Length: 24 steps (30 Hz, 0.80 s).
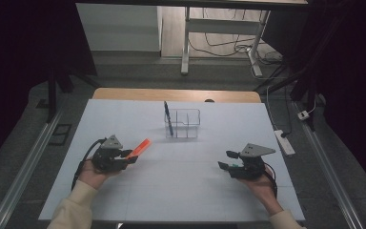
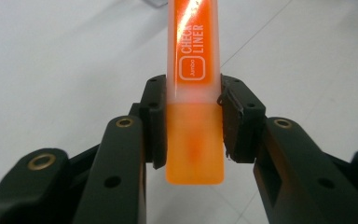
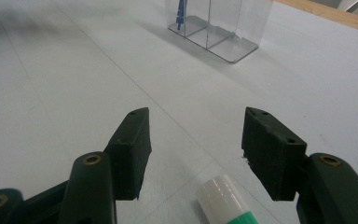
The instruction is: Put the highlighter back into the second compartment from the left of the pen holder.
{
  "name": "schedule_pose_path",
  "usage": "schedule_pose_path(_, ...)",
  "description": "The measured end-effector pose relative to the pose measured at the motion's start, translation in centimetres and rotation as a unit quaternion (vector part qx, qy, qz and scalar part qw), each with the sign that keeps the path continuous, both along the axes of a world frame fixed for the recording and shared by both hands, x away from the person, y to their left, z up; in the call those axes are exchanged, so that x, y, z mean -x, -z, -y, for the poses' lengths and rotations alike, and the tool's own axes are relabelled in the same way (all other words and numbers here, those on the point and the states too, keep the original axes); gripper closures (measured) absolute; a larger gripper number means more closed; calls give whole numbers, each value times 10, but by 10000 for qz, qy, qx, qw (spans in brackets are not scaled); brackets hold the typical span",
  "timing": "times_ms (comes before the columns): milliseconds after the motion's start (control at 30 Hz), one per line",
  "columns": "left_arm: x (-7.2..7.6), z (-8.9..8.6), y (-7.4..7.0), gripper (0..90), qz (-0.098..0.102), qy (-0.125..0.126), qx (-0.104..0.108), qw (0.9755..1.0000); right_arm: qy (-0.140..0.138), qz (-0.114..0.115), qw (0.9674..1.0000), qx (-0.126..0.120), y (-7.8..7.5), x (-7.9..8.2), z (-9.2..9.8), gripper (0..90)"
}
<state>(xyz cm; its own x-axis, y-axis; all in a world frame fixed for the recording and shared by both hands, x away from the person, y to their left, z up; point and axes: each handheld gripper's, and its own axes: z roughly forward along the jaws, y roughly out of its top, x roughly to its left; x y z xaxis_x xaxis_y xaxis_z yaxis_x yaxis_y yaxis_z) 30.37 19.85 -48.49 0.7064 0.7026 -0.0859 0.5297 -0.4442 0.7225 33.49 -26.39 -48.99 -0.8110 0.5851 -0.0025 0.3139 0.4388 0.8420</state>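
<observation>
Left hand-held gripper [image 2: 193, 121] pinching orange highlighter [image 2: 194, 70]; right hand-held gripper [image 3: 196, 140] spread wide, white-and-green stick [image 3: 226, 200] lying between its jaws

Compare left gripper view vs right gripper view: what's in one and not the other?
Left gripper view: the left gripper clamped on an orange highlighter marker printed "Check Liner".

Right gripper view: the right gripper, jaws apart, a white-and-green stick lying low between them without touching the pads, and a clear plastic divided organizer with a blue pen in one compartment.

Both: the white tabletop, a pair of black jaws.
</observation>
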Motion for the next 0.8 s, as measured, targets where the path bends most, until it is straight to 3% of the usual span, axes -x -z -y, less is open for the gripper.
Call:
schedule_pose_path(467,-4,23,-7,646,136,315,-84,9994,-12,18,10000,-20,-1,1,0,411)
schedule_pose_path(800,-8,42,-10,646,227,664,-160,9974,-34,29,10000,-24,-1,1,-2,410)
